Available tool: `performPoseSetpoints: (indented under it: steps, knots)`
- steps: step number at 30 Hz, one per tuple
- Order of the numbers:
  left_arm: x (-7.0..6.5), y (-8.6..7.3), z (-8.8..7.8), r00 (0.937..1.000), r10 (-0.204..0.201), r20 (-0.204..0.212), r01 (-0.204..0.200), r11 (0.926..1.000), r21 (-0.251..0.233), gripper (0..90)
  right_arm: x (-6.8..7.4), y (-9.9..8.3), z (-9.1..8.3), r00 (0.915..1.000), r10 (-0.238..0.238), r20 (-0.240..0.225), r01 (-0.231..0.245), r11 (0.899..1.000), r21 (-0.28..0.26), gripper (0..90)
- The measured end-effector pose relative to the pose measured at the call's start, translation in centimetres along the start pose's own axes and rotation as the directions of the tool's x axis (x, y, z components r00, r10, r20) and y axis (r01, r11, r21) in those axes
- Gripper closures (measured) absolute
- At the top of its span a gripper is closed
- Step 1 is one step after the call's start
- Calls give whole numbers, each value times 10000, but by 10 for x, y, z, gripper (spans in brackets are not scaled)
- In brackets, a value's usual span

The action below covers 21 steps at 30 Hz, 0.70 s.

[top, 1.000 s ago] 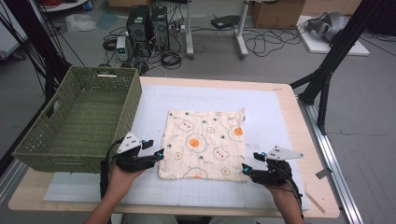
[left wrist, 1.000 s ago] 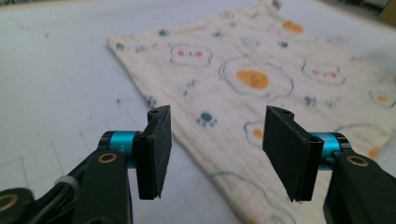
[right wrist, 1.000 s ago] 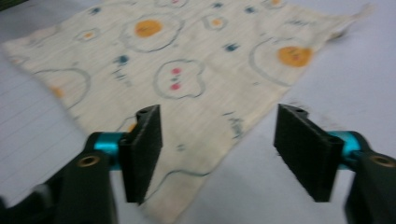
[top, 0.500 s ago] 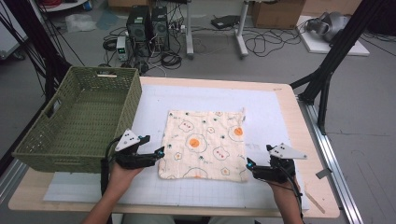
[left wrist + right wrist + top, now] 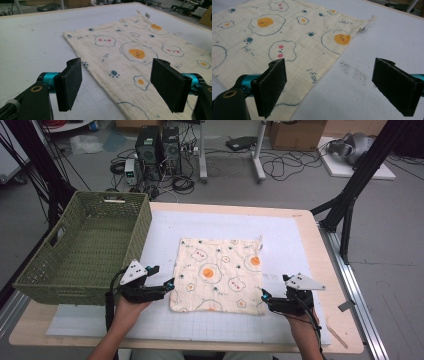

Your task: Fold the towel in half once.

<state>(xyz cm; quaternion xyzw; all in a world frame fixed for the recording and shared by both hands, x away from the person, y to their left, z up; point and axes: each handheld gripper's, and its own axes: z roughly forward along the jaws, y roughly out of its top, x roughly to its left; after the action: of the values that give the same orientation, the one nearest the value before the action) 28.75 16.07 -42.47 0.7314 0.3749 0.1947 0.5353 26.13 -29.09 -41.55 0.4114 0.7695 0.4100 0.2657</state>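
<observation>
The printed cloth (image 5: 218,275) lies flat just right of the green basket (image 5: 85,250). It looks thin, soft and floppy, so pinch the 2 near corners. Left gripper (image 5: 170,284) and right gripper (image 5: 264,296) have just opened, nothing pinched.

Cream cloth (image 5: 217,275) — orange-yolked eggs, blue paw prints, perhaps clouds — beside an olive-green basket (image 5: 85,250).
</observation>
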Motion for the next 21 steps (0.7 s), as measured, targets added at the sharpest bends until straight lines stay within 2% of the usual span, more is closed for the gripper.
performPoseSetpoints:
  steps: [4, 11, 13, 17, 19, 21]
  knots:
    - [0, 1, 4, 10000, -66, 49, 66, 10000, 71, 252, -1, -2, -1, 10000, 35, 14, -35, 10000, 71, 118]
    - [0, 2, 10, 9983, -582, -43, 583, 9983, 96, 209, -5, -4, -1, 9999, 129, 80, -130, 9999, 84, 118]
    - [1, 4, 12, 9983, -582, 38, 582, 9983, 63, 193, -5, -3, 0, 9999, 106, 96, -107, 9999, 90, 118]
    - [5, 16, 21, 9985, -540, -36, 540, 9985, 31, 195, -6, -2, 0, 9998, 183, 53, -183, 9998, 65, 118]
    - [9, 24, 28, 9981, -598, -179, 598, 9982, -15, 195, -7, -3, -1, 9998, 215, 63, -215, 9997, 97, 118]
    - [14, 32, 36, 9964, -690, -493, 692, 9976, 9, 196, -7, -3, -1, 9998, 191, 67, -191, 9998, 82, 118]
